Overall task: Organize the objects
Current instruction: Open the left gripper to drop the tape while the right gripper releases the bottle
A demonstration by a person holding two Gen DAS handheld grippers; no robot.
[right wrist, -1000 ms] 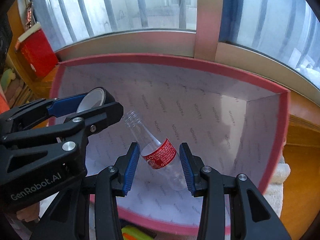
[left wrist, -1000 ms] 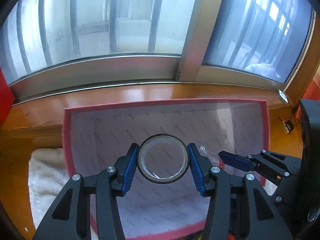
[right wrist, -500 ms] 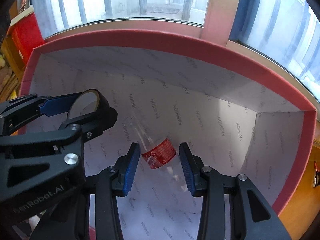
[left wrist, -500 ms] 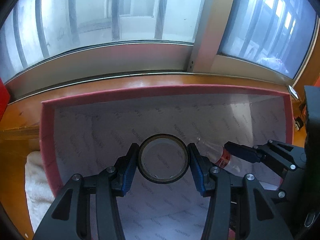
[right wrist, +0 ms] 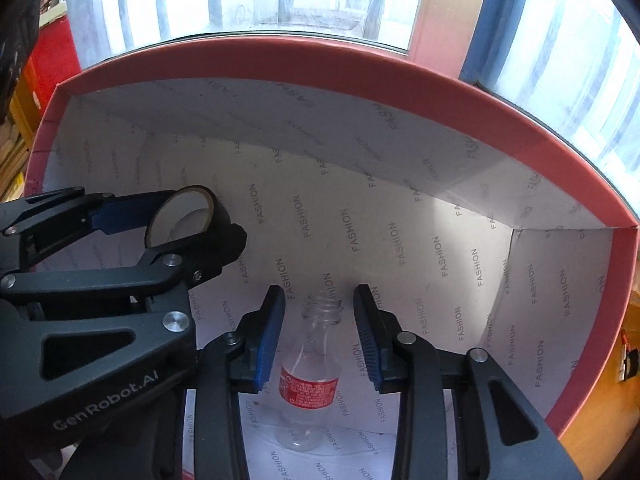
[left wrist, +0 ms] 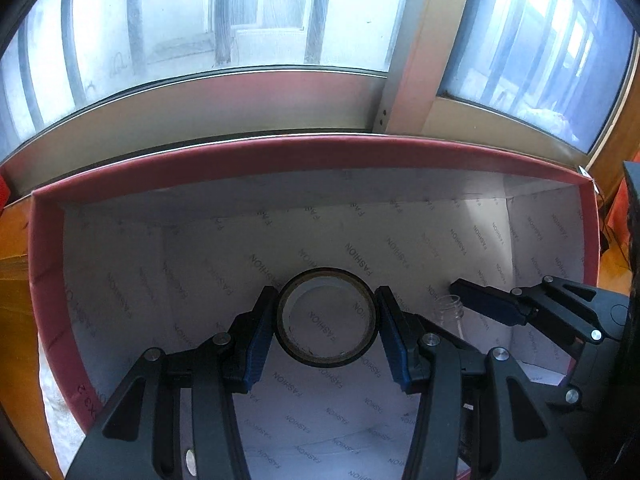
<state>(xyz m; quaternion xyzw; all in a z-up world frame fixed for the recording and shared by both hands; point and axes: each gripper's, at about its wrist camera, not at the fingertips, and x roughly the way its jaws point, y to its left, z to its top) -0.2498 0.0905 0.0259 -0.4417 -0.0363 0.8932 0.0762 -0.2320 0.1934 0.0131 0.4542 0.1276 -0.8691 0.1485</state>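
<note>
My left gripper (left wrist: 326, 320) pinches the tape roll (left wrist: 326, 317) at frame centre, over the floor of the red-rimmed box (left wrist: 280, 152). My right gripper (right wrist: 320, 334) has just been closing, yet its pads stand clear of the bottle (right wrist: 310, 380), which sits on the box floor low in the frame between them.

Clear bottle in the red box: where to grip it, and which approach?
Take the clear bottle across its body at the red label, coming down through the red box's open top. That band looks straight-sided and widest. The neck tapers toward the uncapped mouth, so pads would likely slip there.
</note>
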